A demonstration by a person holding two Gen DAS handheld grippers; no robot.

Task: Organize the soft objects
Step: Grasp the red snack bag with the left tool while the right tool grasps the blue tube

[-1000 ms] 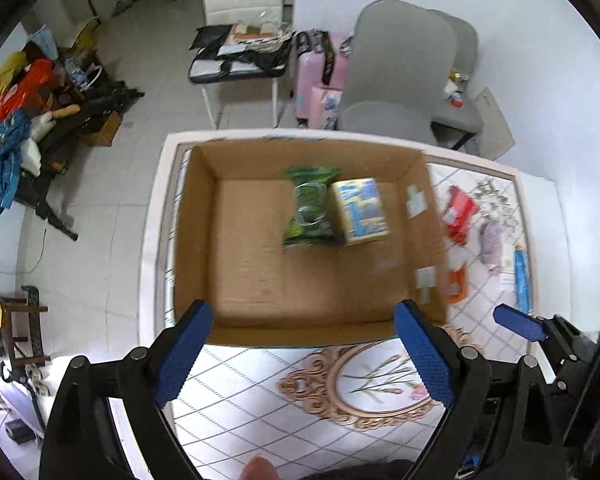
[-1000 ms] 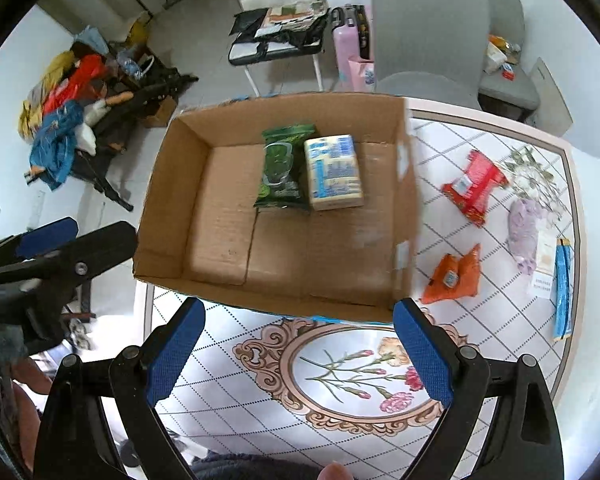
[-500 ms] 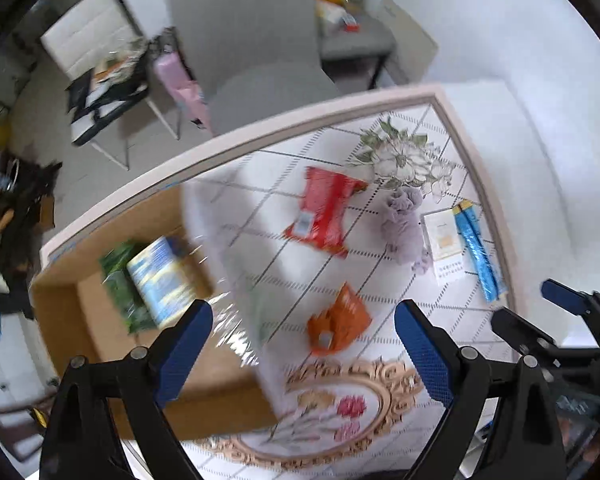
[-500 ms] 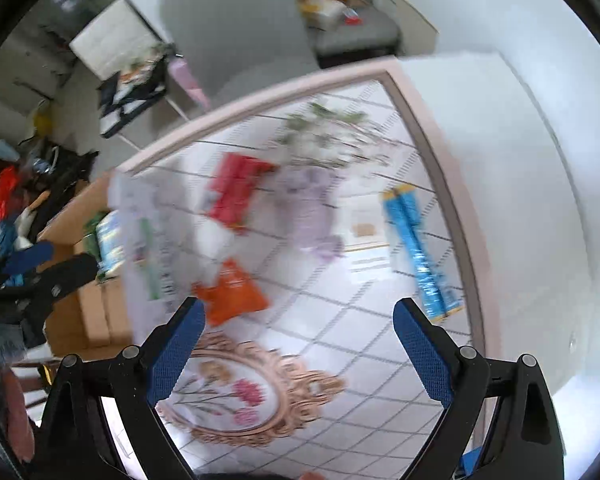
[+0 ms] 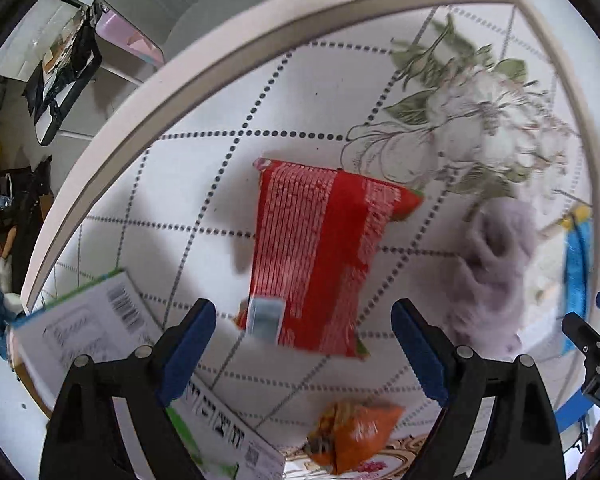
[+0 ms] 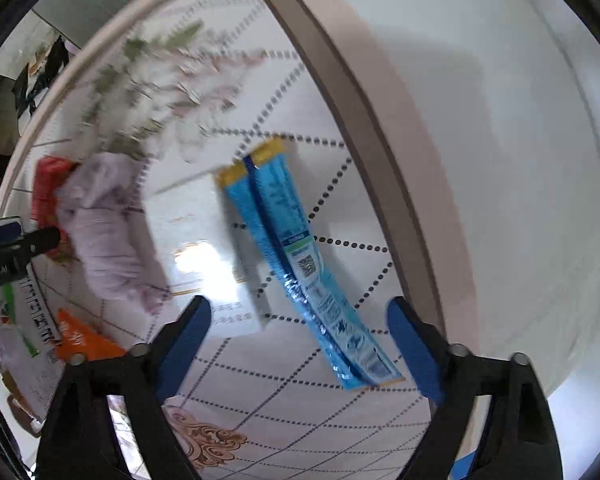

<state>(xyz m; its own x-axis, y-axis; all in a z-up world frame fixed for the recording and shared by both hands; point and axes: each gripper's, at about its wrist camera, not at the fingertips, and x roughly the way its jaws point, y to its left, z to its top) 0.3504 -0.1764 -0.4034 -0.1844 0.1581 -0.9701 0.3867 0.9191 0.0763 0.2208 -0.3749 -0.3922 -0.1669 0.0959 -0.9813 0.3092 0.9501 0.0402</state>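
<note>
While both tongs stand released, the red packet (image 5: pixel 320 256) lies at 12 o'clock of the left gripper (image 5: pixel 304 348); the blue sachet (image 6: pixel 300 264) lies at 12 o'clock of the right gripper (image 6: pixel 298 344).

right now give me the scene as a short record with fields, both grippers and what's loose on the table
left gripper: open, empty, red pack between its fingers' line
right gripper: open, empty, over blue pack
red pack: flat on table, white sticker near its close end
blue pack: long, flat, near table's right edge
purple cloth: bunched, between red pack and blue pack
white card: flat, beside blue pack
orange pack: near edge of view, below red pack
table: white, dotted diamond pattern, flower print
</note>
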